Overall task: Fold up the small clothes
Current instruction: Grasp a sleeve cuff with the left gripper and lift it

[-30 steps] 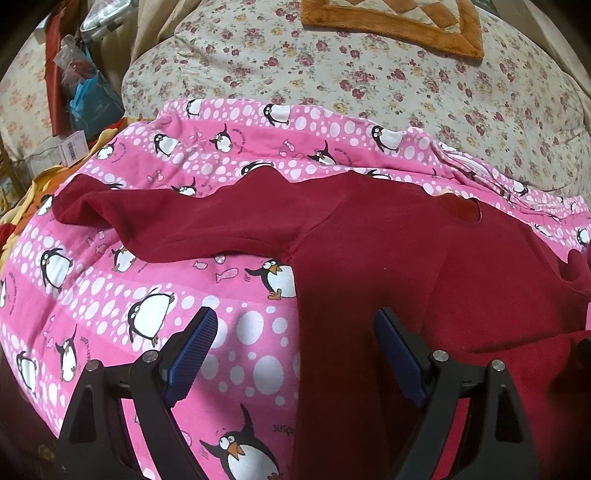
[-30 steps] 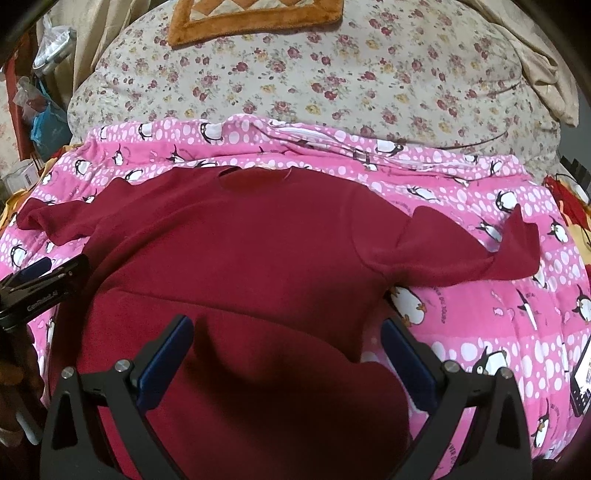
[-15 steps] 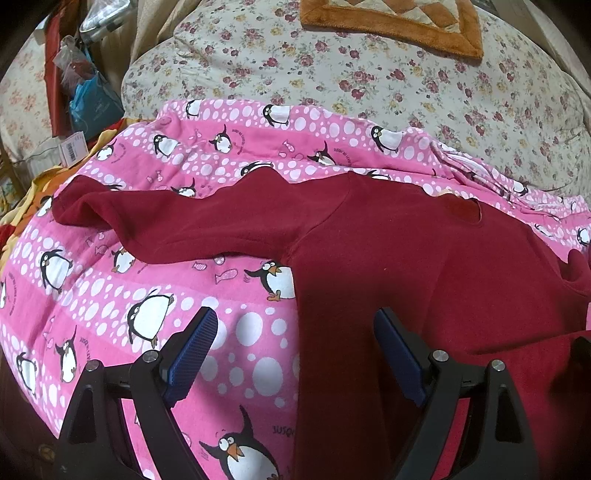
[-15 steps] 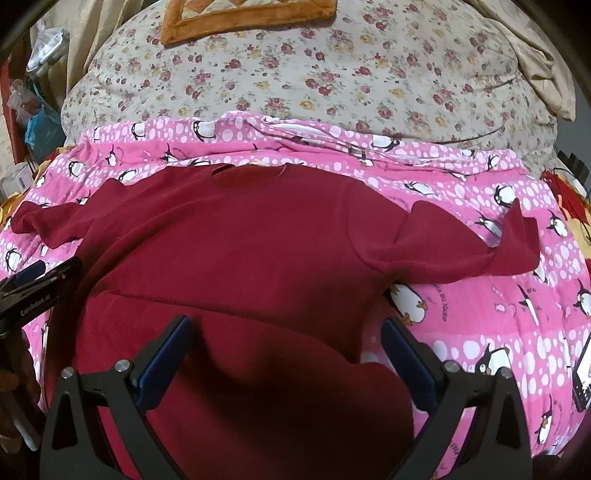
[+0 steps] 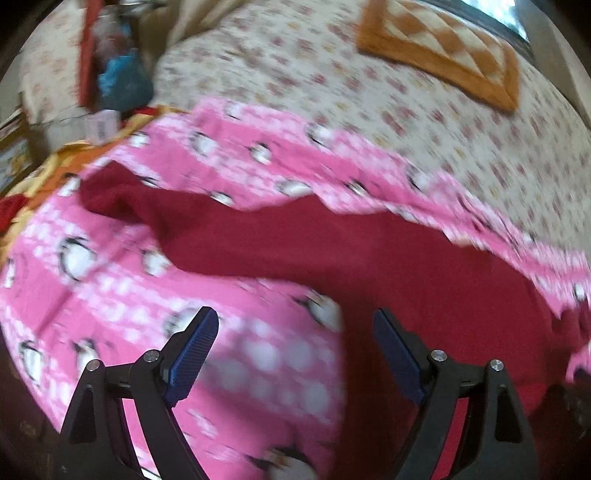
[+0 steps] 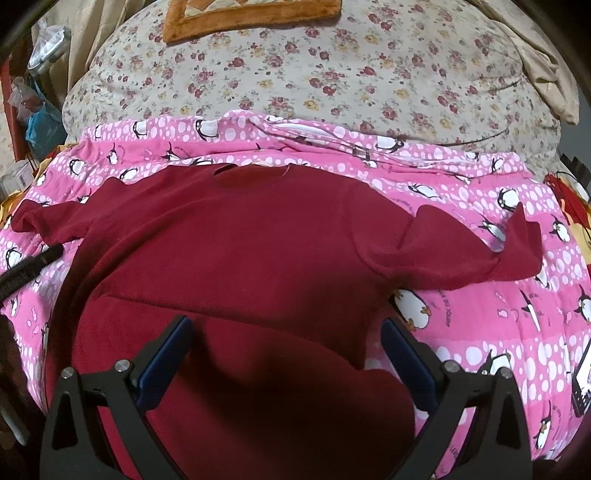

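Red sweater spread flat on the penguin blanket, hem already turned up

Your left gripper and right gripper both hang spread, pinching nothing, at the sweater's hem end. Both sleeves lie out sideways from the sweater, so sleeve folds and halving look left to do

— Quick count, what've we got?
— One dark red sweater, two sleeves, ahead of the fingers.
— Underneath?
— One pink penguin blanket, one floral quilt beyond it.
— Further out?
— One orange-bordered cushion, far beyond the fingers.
— Grippers?
— Two: left gripper, right gripper, two blue-padded fingers each.
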